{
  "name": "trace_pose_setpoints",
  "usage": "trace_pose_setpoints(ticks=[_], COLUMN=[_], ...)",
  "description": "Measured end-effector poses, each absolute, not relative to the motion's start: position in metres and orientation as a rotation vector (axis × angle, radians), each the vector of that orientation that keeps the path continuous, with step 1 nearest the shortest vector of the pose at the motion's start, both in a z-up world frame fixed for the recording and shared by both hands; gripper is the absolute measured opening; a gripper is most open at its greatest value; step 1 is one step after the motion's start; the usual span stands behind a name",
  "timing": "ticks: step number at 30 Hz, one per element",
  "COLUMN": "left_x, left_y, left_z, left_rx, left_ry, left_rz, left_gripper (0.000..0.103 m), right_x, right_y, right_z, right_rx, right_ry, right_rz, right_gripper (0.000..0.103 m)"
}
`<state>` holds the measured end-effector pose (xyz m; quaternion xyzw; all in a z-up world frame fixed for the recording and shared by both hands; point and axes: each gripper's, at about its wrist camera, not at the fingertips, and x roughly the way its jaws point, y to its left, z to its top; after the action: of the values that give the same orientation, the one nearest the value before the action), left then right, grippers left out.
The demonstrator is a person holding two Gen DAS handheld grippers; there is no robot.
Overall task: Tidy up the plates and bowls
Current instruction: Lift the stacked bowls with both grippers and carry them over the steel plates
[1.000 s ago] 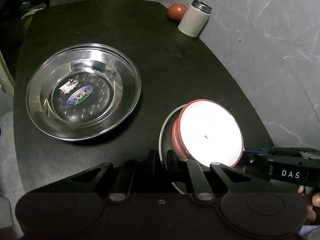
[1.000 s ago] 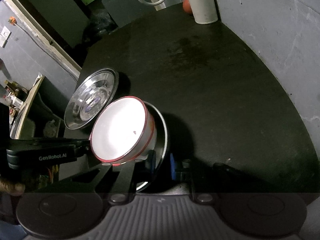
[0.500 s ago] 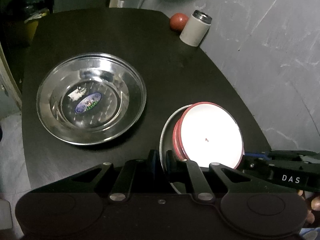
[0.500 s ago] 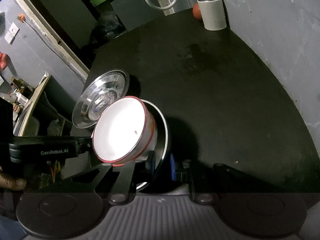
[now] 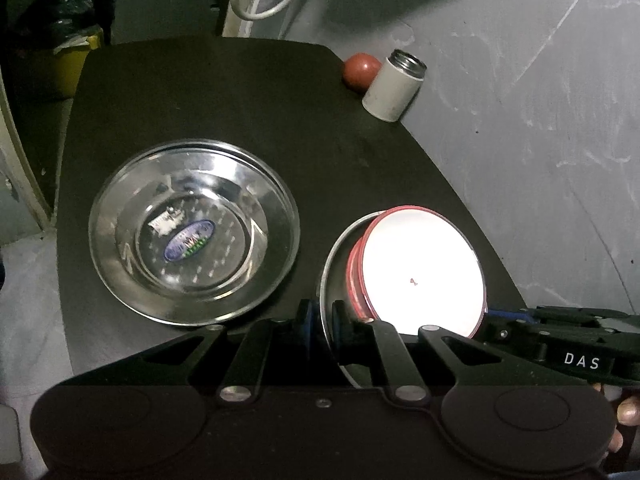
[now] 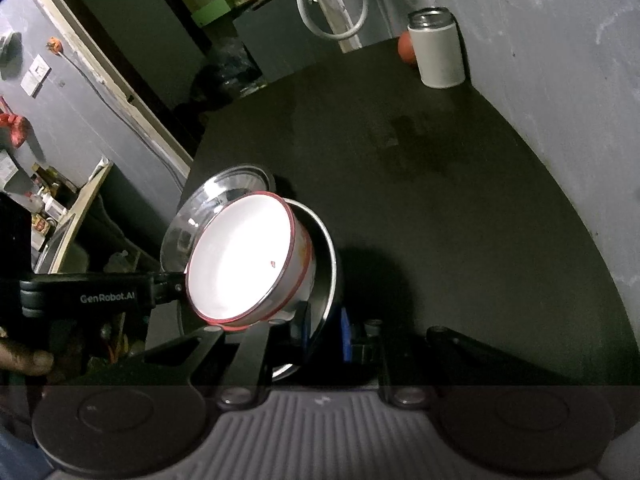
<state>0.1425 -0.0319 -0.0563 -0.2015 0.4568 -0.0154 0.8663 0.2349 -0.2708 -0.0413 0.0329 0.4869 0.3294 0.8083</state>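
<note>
A white bowl with a red rim (image 5: 420, 276) sits on a small steel plate (image 5: 334, 264). Both grippers hold this plate by its rim, lifted off the black table (image 5: 240, 92). My left gripper (image 5: 322, 320) is shut on the plate's near edge. My right gripper (image 6: 326, 332) is shut on the plate's rim (image 6: 326, 264) from the other side, with the bowl (image 6: 240, 256) tilted on it. A larger steel plate (image 5: 192, 232) with a blue sticker lies on the table to the left; in the right wrist view it (image 6: 208, 208) shows behind the bowl.
A white cylindrical jar (image 5: 394, 88) and a red ball (image 5: 360, 70) stand at the table's far right corner against the grey wall. In the right wrist view the jar (image 6: 438, 52) is at the far edge. A doorway and clutter lie beyond the table's left edge.
Both grippers have risen with the small plate and bowl; the table and the large steel plate look farther away, and more of the room shows.
</note>
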Motion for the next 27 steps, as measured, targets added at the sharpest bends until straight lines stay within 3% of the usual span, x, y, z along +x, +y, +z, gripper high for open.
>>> trace_pose_setpoints(ticks=[27], left_x=[0.136], left_y=[0.025], left_z=[-0.03], left_rx=[-0.431], left_ry=[0.917], left_rz=[0.111], left_gripper=[0.007], right_x=[0.252], right_y=[-0.206], right_z=[-0.024], right_rx=[0.035], right_ry=[1.015], right_rz=[0.848], right_gripper=[0.018])
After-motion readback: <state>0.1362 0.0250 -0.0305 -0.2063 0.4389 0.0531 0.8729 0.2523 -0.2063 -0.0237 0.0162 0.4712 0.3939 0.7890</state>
